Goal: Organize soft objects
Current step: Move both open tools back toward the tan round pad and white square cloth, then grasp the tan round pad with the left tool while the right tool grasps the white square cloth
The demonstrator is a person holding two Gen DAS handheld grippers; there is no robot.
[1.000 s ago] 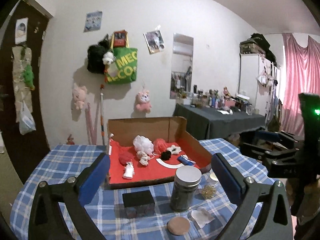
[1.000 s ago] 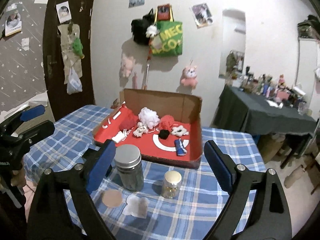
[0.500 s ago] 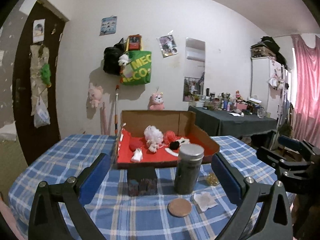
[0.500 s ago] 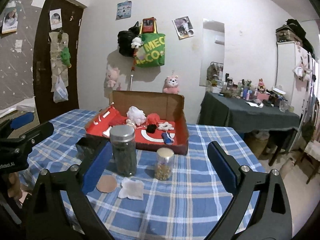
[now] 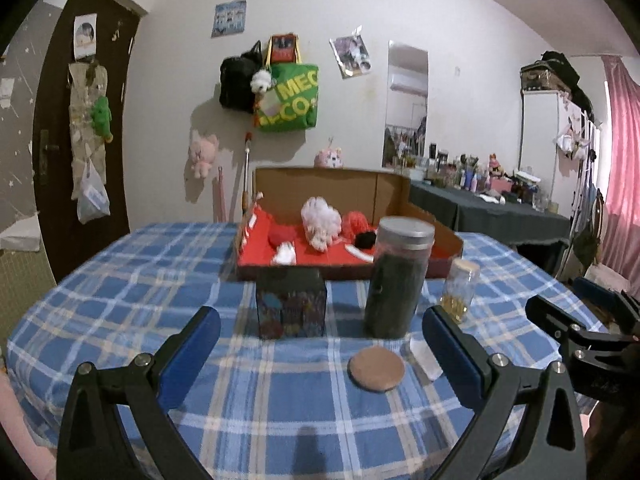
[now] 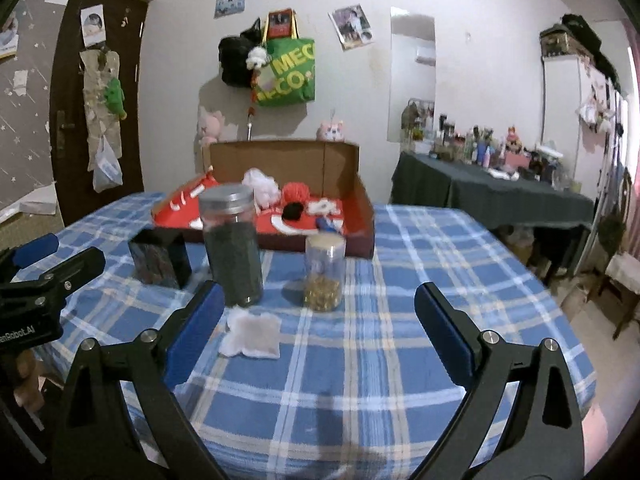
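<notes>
Change since a second ago: both of your tools have dropped from a raised, downward-looking pose to a low one near the worktop (image 5: 120,280) edge, so the box contents now show side-on, not from above. Judgement: you are settling into a start position; no soft object has been picked yet.

1. Left tool (image 5: 320,344): jaws wide apart, holding nothing, level over the near checked cloth, aimed at the black printed box (image 5: 291,303).
2. Right tool (image 6: 316,320): jaws wide apart, empty, level, low over the near edge; the other tool shows at its left margin.
3. Cardboard box with red lining (image 5: 348,270): far side of the worktop, flaps up. Holds the soft objects: a white fluffy pom-pom (image 5: 320,218), a red yarn ball (image 5: 357,222), a black pom-pom (image 5: 365,239), a small white plush piece (image 5: 285,254), and others too small to name.
4. Tall jar with metal lid (image 6: 233,248): dark contents, in front of the box.
5. Small clear jar (image 6: 324,272): gold bits inside, right of the tall jar.
6. White cotton pad (image 6: 252,334): flat on the cloth, just beside your right tool's left finger.
7. Brown round coaster (image 5: 376,368): flat, near the left tool's right finger.
</notes>
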